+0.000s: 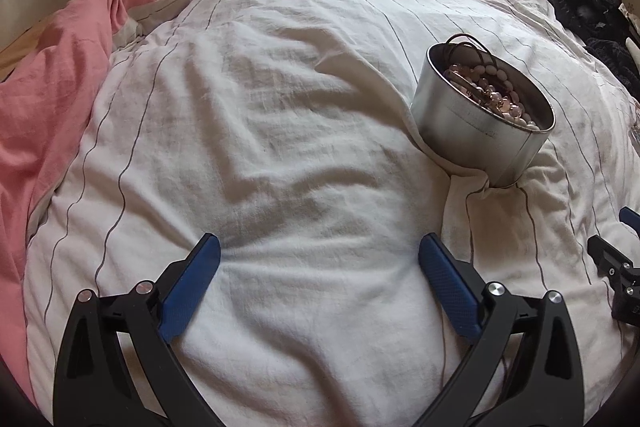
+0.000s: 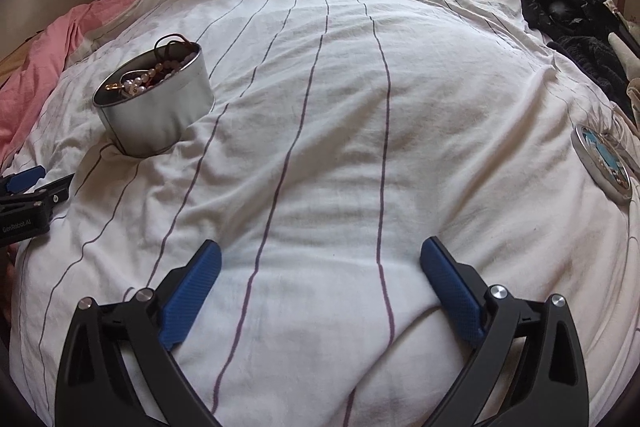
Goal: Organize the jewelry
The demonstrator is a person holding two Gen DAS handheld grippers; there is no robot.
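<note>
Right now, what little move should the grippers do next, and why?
Probably bring the right gripper toward the lid on the bedsheet. The tin already holds the beads, and both the right and the left gripper are open, holding nothing.

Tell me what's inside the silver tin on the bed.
The silver tin holds a heap of jewelry: pearl-like bead strands and dark cord loops poking above the rim. Anything beneath that top layer is covered.

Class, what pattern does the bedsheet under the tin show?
White bedsheet with thin dark stripes, clearest in the right wrist view.
</note>
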